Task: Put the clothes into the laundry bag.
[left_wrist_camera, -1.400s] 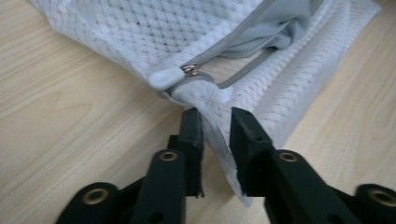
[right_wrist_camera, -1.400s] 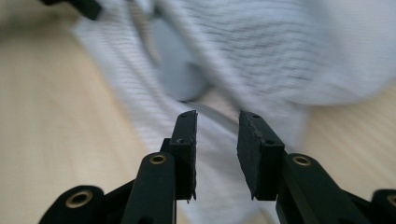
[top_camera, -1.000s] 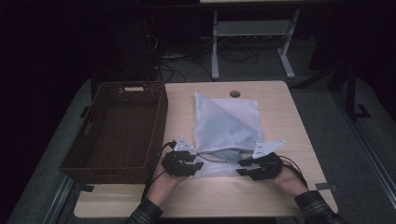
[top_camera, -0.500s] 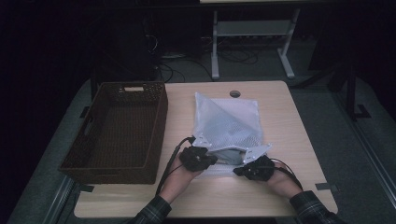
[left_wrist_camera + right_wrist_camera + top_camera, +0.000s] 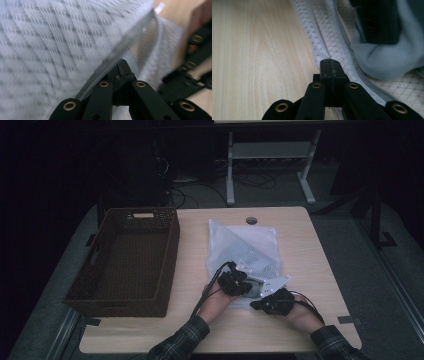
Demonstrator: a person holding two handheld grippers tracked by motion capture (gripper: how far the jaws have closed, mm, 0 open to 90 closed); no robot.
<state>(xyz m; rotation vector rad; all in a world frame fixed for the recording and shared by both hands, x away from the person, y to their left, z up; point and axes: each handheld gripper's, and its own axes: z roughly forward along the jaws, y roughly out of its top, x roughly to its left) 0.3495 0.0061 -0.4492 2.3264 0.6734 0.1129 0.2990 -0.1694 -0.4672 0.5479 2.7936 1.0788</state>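
**Working the zip on the mesh laundry bag**

While both claws pinch the white mesh laundry bag (image 5: 243, 251) at its near edge on the bench (image 5: 190, 270), keep the two grips pulling against each other so the zip stays taut. Your left claw (image 5: 121, 65) has its jaws closed right at the grey zipper (image 5: 117, 53), apparently on the slider or the tape beside it. Your right claw (image 5: 329, 64) is pressed shut on the bag's hem, just beside the bare wood. Judging from this, you are running the zip along the opening: draw the left claw straight along the line of the teeth, not upward, and let the right one anchor the fabric low. Watch the grey garment (image 5: 384, 57) bulging at the opening; it could snag in the teeth.

The slider itself sits behind the left jaws, so I cannot tell whether it is truly caught. The left gripper view is blurred. From above, both claws crowd the bag's near corner and hide the opening. The wicker basket (image 5: 126, 260) stands apart, at the left.
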